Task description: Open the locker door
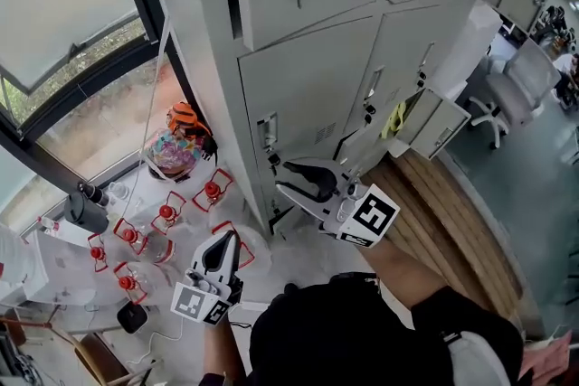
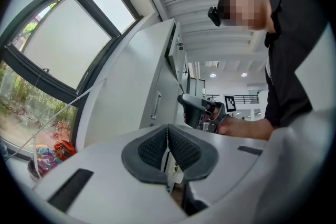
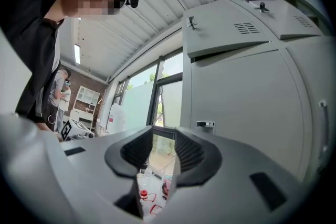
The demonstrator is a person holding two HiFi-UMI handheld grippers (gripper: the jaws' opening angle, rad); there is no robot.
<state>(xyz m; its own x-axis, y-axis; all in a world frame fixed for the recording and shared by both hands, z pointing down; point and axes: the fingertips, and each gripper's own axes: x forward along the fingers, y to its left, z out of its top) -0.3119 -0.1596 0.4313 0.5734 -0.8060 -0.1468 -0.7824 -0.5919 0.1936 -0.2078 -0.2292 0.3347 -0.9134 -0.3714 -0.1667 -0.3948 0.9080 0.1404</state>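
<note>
Grey steel lockers (image 1: pixel 362 32) fill the head view. My right tool (image 1: pixel 288 177) hangs with its jaws apart and nothing between them, just in front of the lower locker door (image 1: pixel 312 86) and below its latch (image 1: pixel 268 131). My left tool (image 1: pixel 228 240) sits lower, above the floor (image 1: pixel 289 258), near the red-capped bottles (image 1: pixel 167 214).

Through the left gripper view, the left tool is closed on nothing, pads meeting, with the lockers' side wall (image 2: pixel 131 97) ahead.

Through the right gripper view, the right tool's pads stand apart and empty. The locker door spreads to the right, its latch just above the right pad.
</note>
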